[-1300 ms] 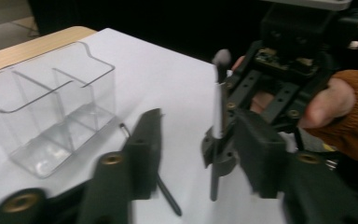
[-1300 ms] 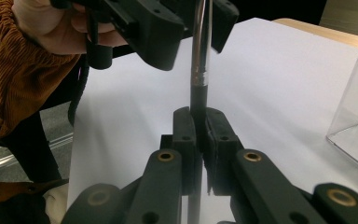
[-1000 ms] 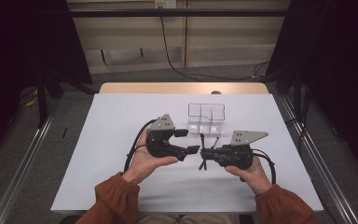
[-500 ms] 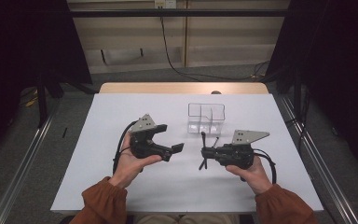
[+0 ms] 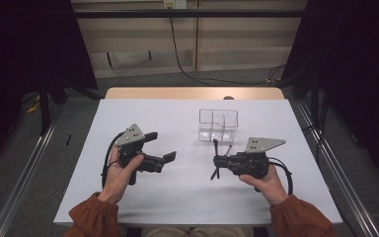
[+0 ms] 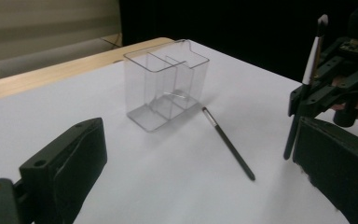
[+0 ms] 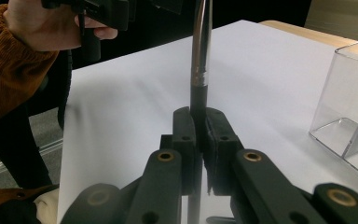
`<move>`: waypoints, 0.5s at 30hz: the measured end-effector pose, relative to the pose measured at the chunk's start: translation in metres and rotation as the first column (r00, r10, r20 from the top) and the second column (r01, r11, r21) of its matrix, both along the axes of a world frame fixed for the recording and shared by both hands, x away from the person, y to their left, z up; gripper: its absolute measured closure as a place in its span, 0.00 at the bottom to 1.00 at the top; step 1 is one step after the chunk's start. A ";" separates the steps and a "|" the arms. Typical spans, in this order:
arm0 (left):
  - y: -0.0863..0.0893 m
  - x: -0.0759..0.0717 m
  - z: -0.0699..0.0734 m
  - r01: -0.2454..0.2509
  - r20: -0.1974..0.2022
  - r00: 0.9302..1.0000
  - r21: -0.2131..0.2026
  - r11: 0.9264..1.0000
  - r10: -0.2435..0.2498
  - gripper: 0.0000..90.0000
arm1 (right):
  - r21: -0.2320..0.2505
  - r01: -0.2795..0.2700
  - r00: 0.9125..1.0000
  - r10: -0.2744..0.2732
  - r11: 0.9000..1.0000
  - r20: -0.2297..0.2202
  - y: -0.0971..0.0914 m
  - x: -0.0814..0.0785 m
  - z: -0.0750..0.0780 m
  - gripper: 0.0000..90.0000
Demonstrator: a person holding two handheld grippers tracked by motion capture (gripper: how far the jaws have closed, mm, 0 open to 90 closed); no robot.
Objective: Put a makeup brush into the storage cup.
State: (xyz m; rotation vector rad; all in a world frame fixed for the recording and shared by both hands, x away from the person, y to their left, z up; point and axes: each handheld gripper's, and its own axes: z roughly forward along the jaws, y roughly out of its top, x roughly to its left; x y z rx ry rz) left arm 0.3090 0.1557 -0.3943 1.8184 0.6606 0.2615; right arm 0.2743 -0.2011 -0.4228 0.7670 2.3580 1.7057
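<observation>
My right gripper [image 5: 216, 160] is shut on a thin dark brush [image 5: 215, 146] near the middle of its handle. In the right gripper view the brush [image 7: 199, 88] stands up from the closed jaws of the right gripper [image 7: 200, 122]. A second dark brush [image 6: 228, 143] lies flat on the white table beside a clear divided box [image 5: 218, 123]. My left gripper [image 5: 161, 146] hovers at the left. Its jaws have just been opening and stand wide, with nothing between them. From the left gripper [image 6: 200, 140], the held brush [image 6: 307, 74] shows a white tip.
The white table top [image 5: 177, 197] ends at a wooden strip [image 5: 192, 93] at the far side. Metal rails run along both sides of the table. A person's orange sleeves come in at the near edge. The clear box [image 7: 354, 116] sits close to the right gripper.
My left gripper has drawn away to the left from the brush and the right gripper, and its jaws have spread wider. The right gripper and its brush have stayed put.
</observation>
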 end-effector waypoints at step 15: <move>0.038 -0.014 -0.012 -0.117 0.036 0.992 -0.038 0.992 0.119 0.03 | 0.006 0.010 1.000 -0.010 1.000 0.007 -0.001 -0.001 0.001 0.93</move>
